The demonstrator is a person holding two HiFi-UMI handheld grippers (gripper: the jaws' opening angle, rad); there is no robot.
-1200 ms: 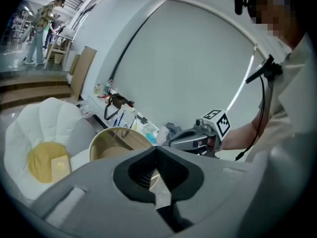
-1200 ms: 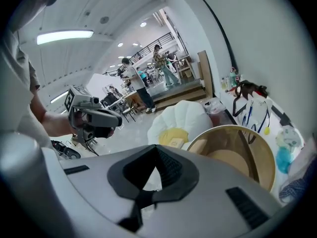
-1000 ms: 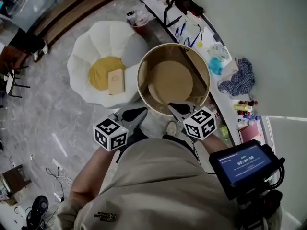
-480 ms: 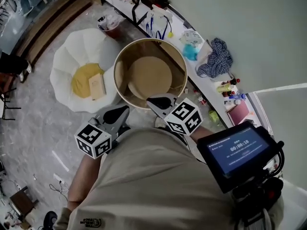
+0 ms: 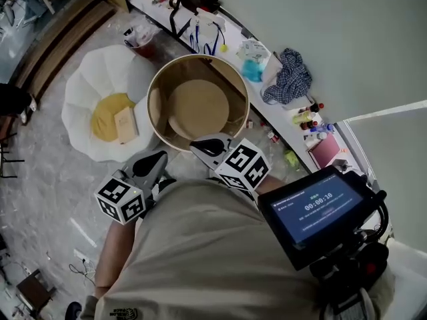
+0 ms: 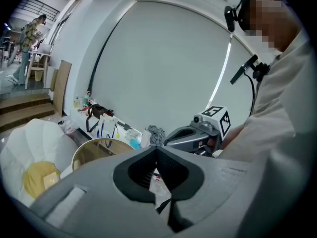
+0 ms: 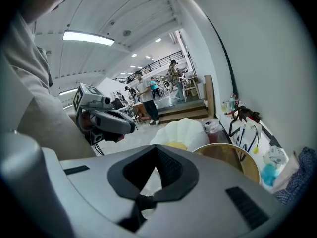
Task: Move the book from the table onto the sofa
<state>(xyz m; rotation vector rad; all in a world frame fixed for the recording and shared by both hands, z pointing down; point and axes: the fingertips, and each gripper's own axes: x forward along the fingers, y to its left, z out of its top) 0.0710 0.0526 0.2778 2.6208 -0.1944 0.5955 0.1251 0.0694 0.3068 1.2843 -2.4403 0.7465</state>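
Both grippers, left (image 5: 152, 163) and right (image 5: 204, 146), are pressed together, empty, near the round table (image 5: 155, 109); the book (image 5: 125, 125) lies on the sofa (image 5: 83, 92) ahead-left.

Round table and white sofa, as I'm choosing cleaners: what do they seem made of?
The round table: tan rim, probably wood or wood-look, with what seems a clear glass top, since a lower disc shows through. The white sofa: soft padded fabric, matte, bulging in petal-like lobes; its yellow cushion looks plush.
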